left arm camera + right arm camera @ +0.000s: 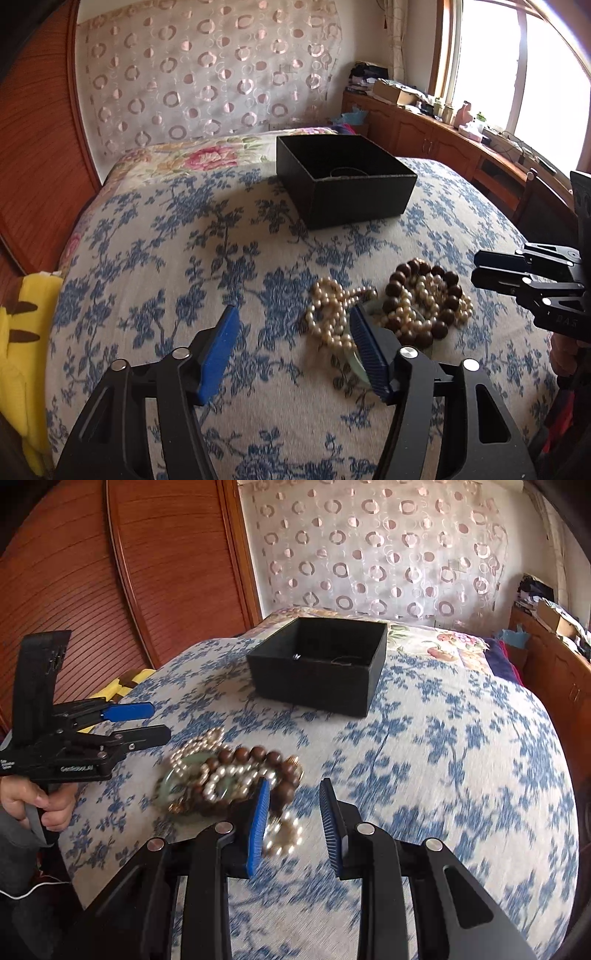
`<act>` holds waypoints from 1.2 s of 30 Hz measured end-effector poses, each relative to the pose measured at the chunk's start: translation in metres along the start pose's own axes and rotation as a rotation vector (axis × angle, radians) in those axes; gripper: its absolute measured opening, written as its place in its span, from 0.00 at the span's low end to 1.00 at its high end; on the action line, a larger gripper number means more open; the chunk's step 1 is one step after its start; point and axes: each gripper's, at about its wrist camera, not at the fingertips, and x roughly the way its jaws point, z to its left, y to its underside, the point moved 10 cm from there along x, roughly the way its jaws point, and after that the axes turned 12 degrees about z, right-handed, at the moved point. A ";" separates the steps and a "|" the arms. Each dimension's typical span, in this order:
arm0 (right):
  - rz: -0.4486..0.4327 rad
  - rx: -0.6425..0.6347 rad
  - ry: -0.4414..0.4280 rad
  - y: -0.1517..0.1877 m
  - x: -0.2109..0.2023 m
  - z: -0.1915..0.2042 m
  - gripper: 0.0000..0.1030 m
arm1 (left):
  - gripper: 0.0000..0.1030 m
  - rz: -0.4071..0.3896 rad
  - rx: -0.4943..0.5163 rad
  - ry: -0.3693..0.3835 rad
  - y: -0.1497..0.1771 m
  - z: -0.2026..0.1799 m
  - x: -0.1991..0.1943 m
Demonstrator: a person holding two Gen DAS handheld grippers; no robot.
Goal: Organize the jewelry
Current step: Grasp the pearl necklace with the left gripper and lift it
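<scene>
A pile of jewelry lies on the blue-flowered bedspread: pearl strands (pixel 328 310) (pixel 236 775), a brown wooden bead bracelet (pixel 421 295) (pixel 258 755) and a pale green jade bangle (pixel 168 786). An open black box (pixel 343 177) (pixel 317 664) stands farther back on the bed, with something small inside. My left gripper (pixel 291 325) (pixel 144 723) is open, empty, its right finger beside the pearls. My right gripper (pixel 293 797) (pixel 480 267) is open and empty, just right of the pile, with pearls near its left finger.
The bedspread (pixel 166 240) covers the bed. A yellow plush (pixel 22 325) lies at its left edge. Wooden wardrobe doors (pixel 110 572) stand at the left, a patterned curtain (pixel 207 74) behind, and a cluttered wooden cabinet (pixel 424 122) under the window at the right.
</scene>
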 end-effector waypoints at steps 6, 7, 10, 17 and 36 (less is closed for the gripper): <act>0.006 0.022 0.009 0.020 -0.003 0.000 0.30 | 0.39 0.031 -0.006 0.019 0.007 -0.001 0.009; 0.006 0.024 0.012 0.022 -0.003 -0.001 0.30 | 0.37 0.032 -0.006 0.017 0.006 -0.002 0.010; 0.011 0.032 0.011 0.027 -0.002 -0.002 0.30 | 0.35 0.036 0.001 0.011 -0.001 -0.002 0.015; 0.006 0.034 0.014 0.030 -0.001 -0.004 0.30 | 0.27 0.091 0.029 -0.012 -0.009 0.001 0.034; 0.013 0.034 0.005 0.030 0.000 0.000 0.30 | 0.04 0.047 0.033 -0.058 -0.018 0.016 0.022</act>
